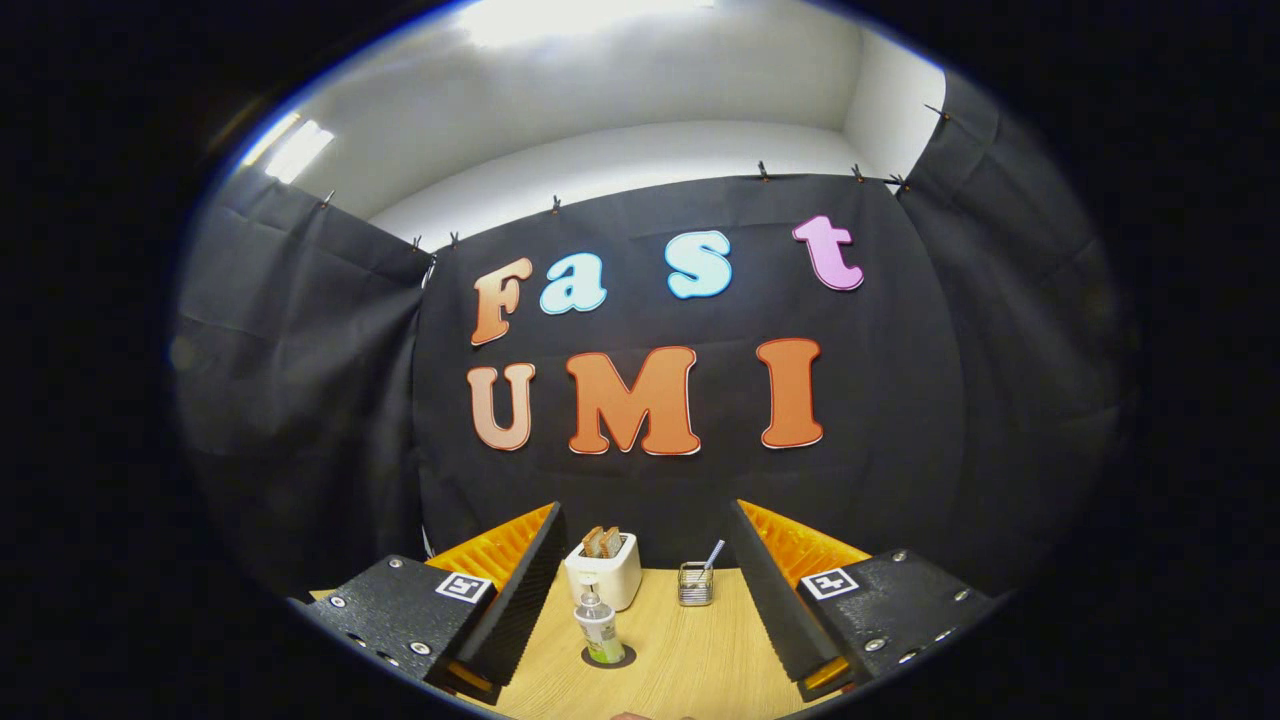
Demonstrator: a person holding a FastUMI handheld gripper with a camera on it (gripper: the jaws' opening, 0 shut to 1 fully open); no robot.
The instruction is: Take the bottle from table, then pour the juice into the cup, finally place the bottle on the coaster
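Wooden bench (690, 660) under black booth wall. We see bottle (599, 630) upright on dark coaster (608, 658), in front of toaster (604, 570). Gripper (645, 620) spread wide, holding nothing, bottle between fingers. Risk, we judge: careless finger swing topples slim bottle off coaster.

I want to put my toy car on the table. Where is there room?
The bare wood between the bottle and the wire holder is free, just ahead of the open claw. Behind the bottle it is crowded: the toaster stands close by, near the wall. The bottle stands upright on a dark coaster.
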